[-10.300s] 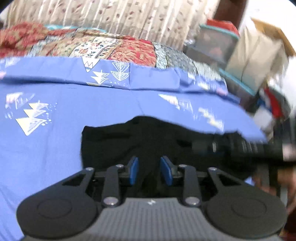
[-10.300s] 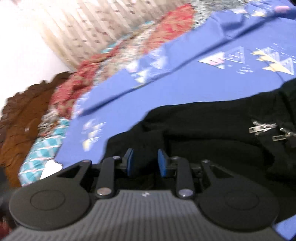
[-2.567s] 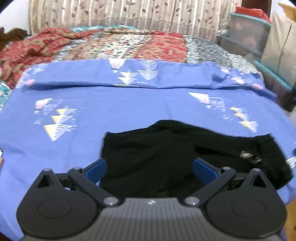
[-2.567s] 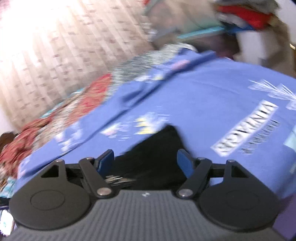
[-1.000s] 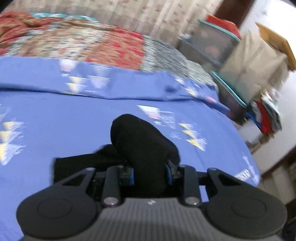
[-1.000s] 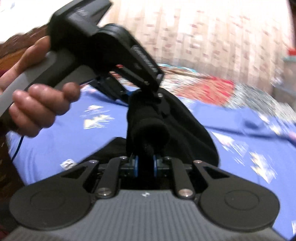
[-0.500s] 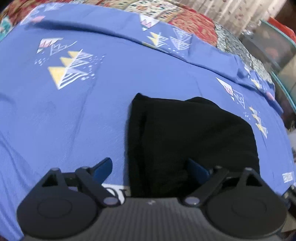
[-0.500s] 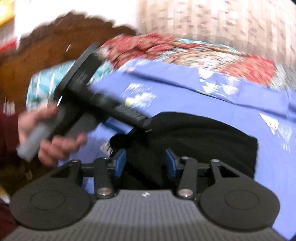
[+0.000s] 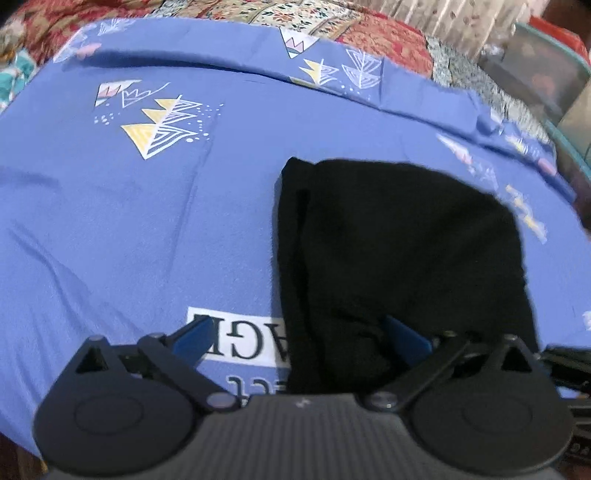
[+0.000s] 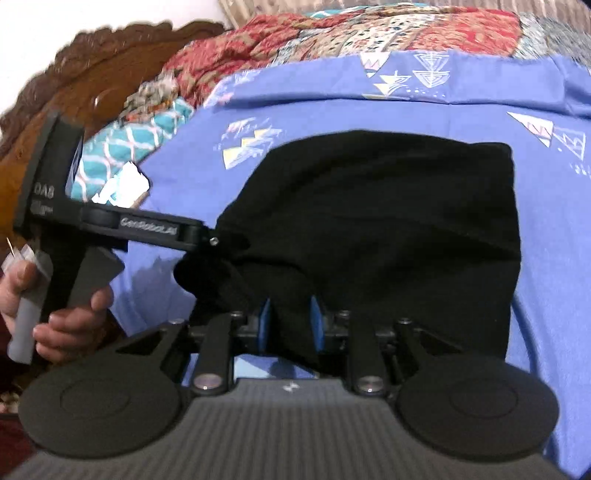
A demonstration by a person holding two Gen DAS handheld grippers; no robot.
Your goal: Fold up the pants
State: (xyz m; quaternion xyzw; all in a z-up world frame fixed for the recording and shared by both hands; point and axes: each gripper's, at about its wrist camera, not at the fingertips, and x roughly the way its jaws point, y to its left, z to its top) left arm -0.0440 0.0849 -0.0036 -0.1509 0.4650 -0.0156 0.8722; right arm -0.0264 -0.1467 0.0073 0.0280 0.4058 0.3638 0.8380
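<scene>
The black pants (image 9: 399, 258) lie folded into a compact dark block on the blue patterned sheet (image 9: 129, 221). My left gripper (image 9: 299, 343) is open, its blue fingers spread wide over the near left edge of the pants, holding nothing. In the right wrist view the pants (image 10: 388, 206) fill the middle. My right gripper (image 10: 291, 323) has its blue pads part open around a fold of the near edge. The left gripper body (image 10: 122, 221), held in a hand, reaches in from the left and touches the pants' left corner.
A patchwork quilt (image 9: 258, 14) lies at the far side of the bed. Plastic storage boxes (image 9: 546, 74) stand at the far right. A carved wooden headboard (image 10: 74, 74) and a teal cloth (image 10: 125, 147) are at the left in the right wrist view.
Both grippers let go of the lifted fold about half a second ago, and the pants now lie flat. The left gripper stays wide open and has moved closer. The right pads stay near the edge.
</scene>
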